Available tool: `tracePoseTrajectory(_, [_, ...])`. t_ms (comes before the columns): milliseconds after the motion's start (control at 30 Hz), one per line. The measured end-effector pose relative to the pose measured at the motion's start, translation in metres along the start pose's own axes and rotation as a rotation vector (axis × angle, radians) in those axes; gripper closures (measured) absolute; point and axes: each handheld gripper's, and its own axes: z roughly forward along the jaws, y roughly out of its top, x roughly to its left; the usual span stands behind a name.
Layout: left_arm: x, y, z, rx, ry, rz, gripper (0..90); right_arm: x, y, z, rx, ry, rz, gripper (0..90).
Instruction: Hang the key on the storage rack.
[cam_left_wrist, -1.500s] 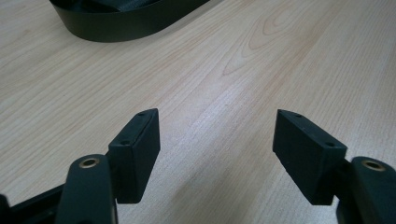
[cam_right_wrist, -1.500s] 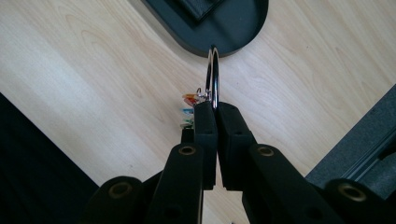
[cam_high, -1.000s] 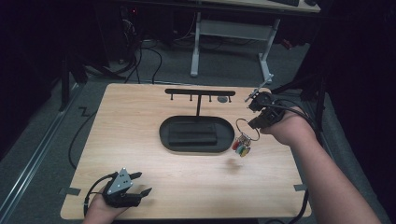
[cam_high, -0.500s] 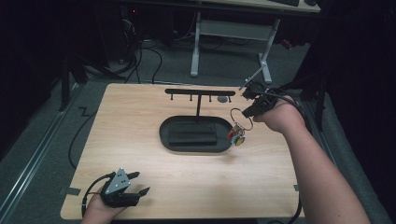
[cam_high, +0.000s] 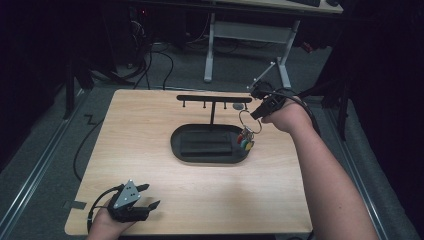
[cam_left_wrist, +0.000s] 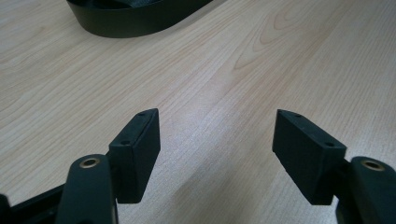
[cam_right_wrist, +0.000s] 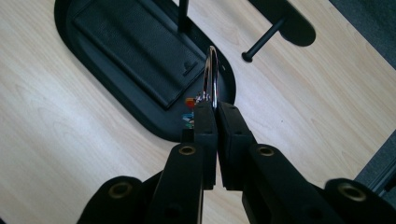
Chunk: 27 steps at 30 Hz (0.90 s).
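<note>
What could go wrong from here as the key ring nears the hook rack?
The right gripper pinches only the thin edge of the metal key ring, so it may twist or slip. The coloured tags dangle over the black tray's rim and might snag. The rack's pegs are small, so the ring could miss.

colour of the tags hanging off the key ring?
Red, green and yellow tags under the silver key ring; clearest in the high view.

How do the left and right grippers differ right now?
The left gripper has its jaws spread wide with nothing between them; the right gripper is clamped shut on the key ring. The left sits low at the table's near edge; the right is raised beside the hook rack, over the black tray. Both are black, two-jawed and hand-held.
</note>
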Motion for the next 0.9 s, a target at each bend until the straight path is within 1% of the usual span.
tracePoseTrajectory(33, [0.0, 0.0, 0.0, 0.004, -0.001, 0.002, 32.8, -0.002, 0.001, 0.002, -0.005, 0.001, 0.0, 87.6])
tracePoseTrajectory(67, [-0.001, 0.001, 0.0, 0.001, -0.004, 0.001, 32.8, -0.006, 0.005, 0.005, -0.006, 0.003, 0.015, 87.6])
tracePoseTrajectory(100, [-0.001, 0.001, 0.0, 0.001, -0.004, 0.001, 32.8, -0.006, 0.005, 0.005, -0.006, 0.003, 0.015, 87.6])
tracePoseTrajectory(133, [-0.001, 0.001, 0.0, -0.001, -0.005, 0.002, 32.8, -0.008, 0.007, 0.008, -0.002, -0.001, 0.033, 87.6])
tracePoseTrajectory(167, [-0.001, 0.001, 0.001, -0.006, -0.005, 0.002, 32.8, -0.01, 0.009, 0.01, -0.008, -0.005, 0.028, 87.6])
tracePoseTrajectory(200, [-0.001, 0.001, 0.001, 0.0, -0.008, 0.006, 32.8, -0.011, 0.01, 0.011, -0.01, -0.005, 0.027, 87.6])
tracePoseTrajectory(300, [-0.002, 0.001, 0.002, -0.001, -0.01, 0.01, 32.8, -0.016, 0.012, 0.015, -0.005, -0.017, 0.05, 87.6])
tracePoseTrajectory(367, [-0.002, 0.002, 0.001, -0.001, -0.015, 0.01, 32.8, -0.019, 0.013, 0.019, -0.005, -0.015, 0.074, 87.5])
tracePoseTrajectory(467, [-0.003, 0.003, 0.0, -0.009, -0.015, 0.009, 32.8, -0.023, 0.013, 0.024, -0.002, -0.022, 0.078, 87.5])
tracePoseTrajectory(600, [-0.003, 0.003, 0.001, -0.003, -0.018, 0.012, 32.8, -0.026, 0.014, 0.027, -0.006, -0.018, 0.08, 87.3])
tracePoseTrajectory(633, [-0.003, 0.002, 0.001, -0.006, -0.016, 0.011, 32.8, -0.026, 0.014, 0.028, -0.003, -0.02, 0.095, 87.1])
tracePoseTrajectory(667, [-0.003, 0.003, 0.001, -0.005, -0.016, 0.013, 32.8, -0.026, 0.014, 0.028, -0.004, -0.023, 0.098, 86.9])
tracePoseTrajectory(700, [-0.003, 0.003, 0.001, -0.006, -0.017, 0.013, 32.8, -0.026, 0.015, 0.029, -0.008, -0.034, 0.089, 86.2])
tracePoseTrajectory(733, [-0.003, 0.003, 0.001, -0.006, -0.017, 0.013, 32.8, -0.025, 0.015, 0.029, -0.011, -0.045, 0.088, 83.6])
tracePoseTrajectory(767, [-0.003, 0.003, 0.002, -0.005, -0.017, 0.012, 32.8, -0.025, 0.015, 0.027, -0.019, -0.049, 0.1, 79.2])
tracePoseTrajectory(833, [-0.004, 0.003, 0.001, -0.002, -0.017, 0.014, 32.8, -0.025, 0.014, 0.026, -0.034, -0.064, 0.1, 75.5])
tracePoseTrajectory(900, [-0.004, 0.003, 0.001, -0.002, -0.015, 0.015, 32.8, -0.022, 0.011, 0.022, -0.053, -0.074, 0.095, 65.9])
